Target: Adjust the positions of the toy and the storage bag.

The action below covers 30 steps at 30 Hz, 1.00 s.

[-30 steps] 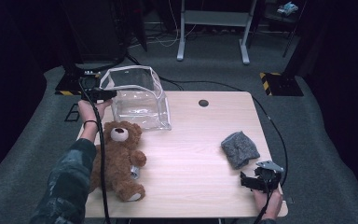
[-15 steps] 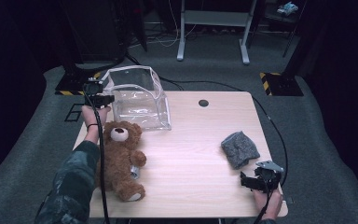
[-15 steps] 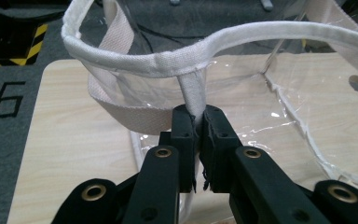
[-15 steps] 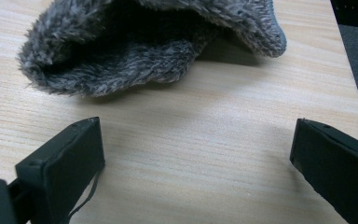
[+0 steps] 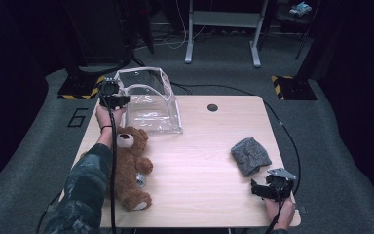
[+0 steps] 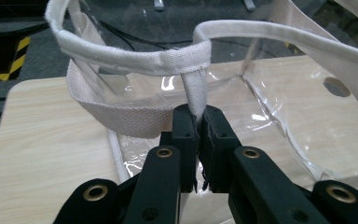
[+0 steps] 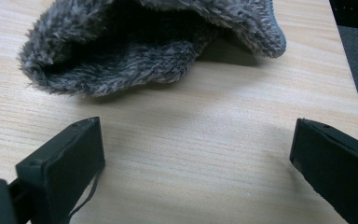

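Left gripper (image 6: pixel 196 122) just closed, clamped on white fabric strap (image 6: pixel 196 91) of clear bag (image 5: pixel 148 105), bag body beyond fingertips; right gripper (image 7: pixel 196 154) spread wide, nothing between, grey fuzzy cloth (image 7: pixel 149 42) just ahead of fingertips, apart

left gripper (image 6: pixel 196 122) jaws clamped, right gripper (image 7: pixel 196 154) jaws wide
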Each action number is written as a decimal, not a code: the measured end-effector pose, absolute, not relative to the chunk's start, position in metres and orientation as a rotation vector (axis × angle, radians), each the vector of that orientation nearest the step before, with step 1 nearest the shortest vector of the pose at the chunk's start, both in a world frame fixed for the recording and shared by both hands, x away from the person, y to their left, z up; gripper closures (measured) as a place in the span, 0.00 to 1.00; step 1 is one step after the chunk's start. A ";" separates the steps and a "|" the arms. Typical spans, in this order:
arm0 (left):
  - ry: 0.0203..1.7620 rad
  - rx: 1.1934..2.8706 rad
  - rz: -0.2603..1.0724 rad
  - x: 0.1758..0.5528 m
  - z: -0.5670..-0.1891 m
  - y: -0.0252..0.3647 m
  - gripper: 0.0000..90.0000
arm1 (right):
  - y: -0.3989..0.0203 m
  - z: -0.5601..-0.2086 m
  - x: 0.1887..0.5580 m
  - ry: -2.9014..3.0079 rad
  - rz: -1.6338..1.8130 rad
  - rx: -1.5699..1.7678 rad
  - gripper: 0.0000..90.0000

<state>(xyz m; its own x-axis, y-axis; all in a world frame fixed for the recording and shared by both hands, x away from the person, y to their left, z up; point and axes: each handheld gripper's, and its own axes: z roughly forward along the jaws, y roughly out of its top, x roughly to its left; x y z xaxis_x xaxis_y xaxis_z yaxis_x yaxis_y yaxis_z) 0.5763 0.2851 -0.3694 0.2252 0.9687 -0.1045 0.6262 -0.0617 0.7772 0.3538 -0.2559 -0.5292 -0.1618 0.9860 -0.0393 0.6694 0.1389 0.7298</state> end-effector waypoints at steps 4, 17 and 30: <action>1.452 1.787 0.577 0.579 -0.373 0.271 0.94 | -0.256 -0.529 0.354 1.897 0.787 1.583 0.03; 1.316 1.842 0.508 0.574 -0.377 0.222 0.94 | -0.256 -0.529 0.354 1.898 0.783 1.582 0.03; 1.238 1.839 0.455 0.552 -0.378 0.200 0.94 | -0.256 -0.529 0.354 1.897 0.783 1.582 0.03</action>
<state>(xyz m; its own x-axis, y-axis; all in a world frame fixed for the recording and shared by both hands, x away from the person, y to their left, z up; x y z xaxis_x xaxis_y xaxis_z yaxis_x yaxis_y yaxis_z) 0.5517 0.2000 -0.3784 0.4435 0.8831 -0.1532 0.5731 -0.1480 0.8060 0.3536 -0.2560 -0.5290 -0.1620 0.9859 -0.0410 0.6700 0.1403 0.7290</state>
